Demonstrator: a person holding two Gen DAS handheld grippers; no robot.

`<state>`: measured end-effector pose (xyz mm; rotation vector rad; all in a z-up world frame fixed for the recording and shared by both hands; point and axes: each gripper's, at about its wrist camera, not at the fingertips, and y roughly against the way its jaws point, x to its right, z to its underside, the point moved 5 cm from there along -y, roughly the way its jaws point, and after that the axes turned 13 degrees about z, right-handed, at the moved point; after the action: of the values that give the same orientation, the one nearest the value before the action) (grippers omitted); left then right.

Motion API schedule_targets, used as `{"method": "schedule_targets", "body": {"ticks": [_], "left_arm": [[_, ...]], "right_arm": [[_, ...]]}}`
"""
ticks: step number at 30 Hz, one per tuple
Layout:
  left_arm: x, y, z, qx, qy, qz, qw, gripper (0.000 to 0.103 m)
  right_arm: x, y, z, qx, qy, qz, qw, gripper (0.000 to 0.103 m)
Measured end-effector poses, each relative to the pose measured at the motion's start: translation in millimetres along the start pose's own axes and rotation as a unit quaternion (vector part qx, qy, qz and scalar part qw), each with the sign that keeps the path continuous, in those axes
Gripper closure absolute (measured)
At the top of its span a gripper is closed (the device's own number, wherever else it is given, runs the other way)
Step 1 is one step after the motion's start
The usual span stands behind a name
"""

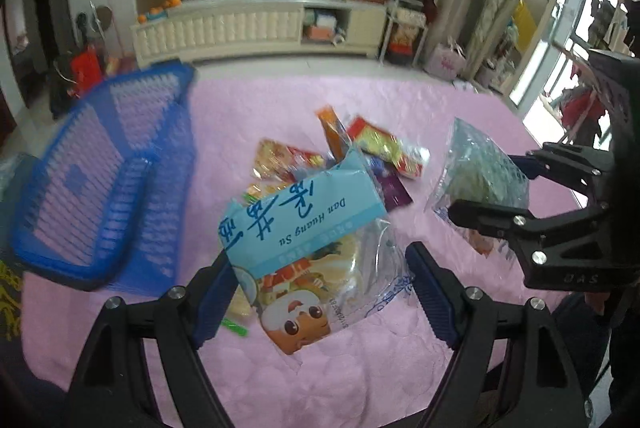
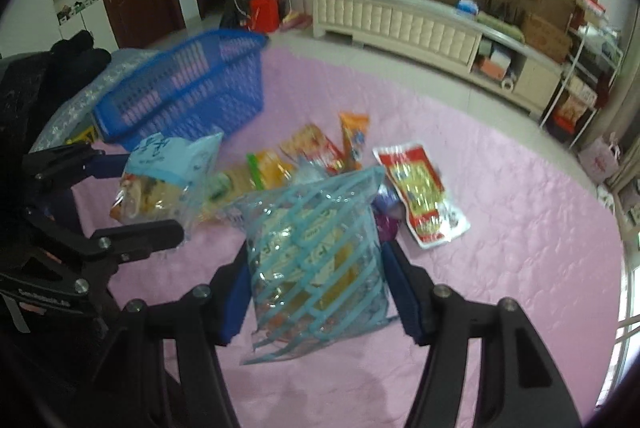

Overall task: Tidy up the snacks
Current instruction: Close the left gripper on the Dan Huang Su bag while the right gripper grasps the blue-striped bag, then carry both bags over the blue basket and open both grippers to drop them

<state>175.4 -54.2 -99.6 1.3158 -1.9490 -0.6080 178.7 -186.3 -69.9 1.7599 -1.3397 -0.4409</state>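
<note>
My left gripper (image 1: 316, 292) is shut on a light-blue snack bag with blue writing and a cartoon face (image 1: 308, 248), held above the pink cloth; the bag also shows in the right wrist view (image 2: 168, 180). My right gripper (image 2: 316, 292) is shut on a clear bag with light-blue stripes (image 2: 316, 252), also lifted; it appears at the right of the left wrist view (image 1: 476, 168). A pile of snack packets (image 2: 320, 156) lies on the cloth between them. A blue slatted basket (image 1: 100, 180) stands to the left, nothing visible in it.
A red-and-yellow packet (image 2: 420, 192) and a purple packet (image 2: 388, 224) lie right of the pile. The table has a pink quilted cloth (image 2: 520, 268). A cream TV cabinet (image 2: 400, 20) and a shelf rack (image 1: 408, 20) stand beyond the far edge.
</note>
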Motion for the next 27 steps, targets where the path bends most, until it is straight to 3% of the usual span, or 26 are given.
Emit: {"method": "schedule_targets", "body": {"ticks": [4,14,27], "left_arm": [[-14,37,-5,0.026,0.003,-0.009,0.9996,0.023],[-75,110,-23,0.063,0.002,-0.056,0.9964,0.023],[-159,145,-69,0.062,-0.010,-0.101,0.9929,0.023]], "right_arm": [[-16,24,-19,0.026,-0.008,0.023,0.999,0.037],[-70,38,-75,0.071,-0.016,-0.025,0.997,0.037],[-131,20,-157,0.080,0.000,-0.069,0.994,0.037]]}}
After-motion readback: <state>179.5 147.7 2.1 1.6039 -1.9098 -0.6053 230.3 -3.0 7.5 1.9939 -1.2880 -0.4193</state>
